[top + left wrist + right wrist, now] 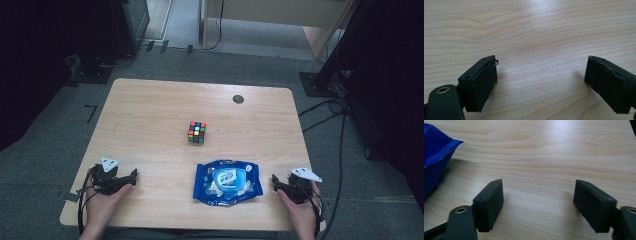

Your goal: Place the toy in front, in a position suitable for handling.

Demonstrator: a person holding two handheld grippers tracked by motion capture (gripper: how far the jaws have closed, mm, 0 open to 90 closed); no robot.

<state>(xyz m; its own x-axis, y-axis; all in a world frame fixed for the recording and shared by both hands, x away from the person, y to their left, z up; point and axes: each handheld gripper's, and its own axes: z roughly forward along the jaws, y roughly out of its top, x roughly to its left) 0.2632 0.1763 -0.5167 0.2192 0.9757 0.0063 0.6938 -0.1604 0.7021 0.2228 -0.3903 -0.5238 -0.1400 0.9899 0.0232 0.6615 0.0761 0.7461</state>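
A colourful puzzle cube (197,132) stands near the middle of the wooden table (150,115). Closer to me lies a blue packet of wet wipes (227,181) with a white label on its lid. My left gripper (131,174) rests at the table's near left corner, held by a hand, and is open with bare wood between its jaws (541,72). At the near right edge my right gripper (275,180) is open too, just right of the packet. In the right gripper view, the packet's blue corner (436,157) lies left of the open gripper (539,195).
A small dark round cap (238,99) is set into the table near its far right corner. Black cables (325,112) run over the grey floor to the right. Dark stands and a wooden panel stand beyond the far edge.
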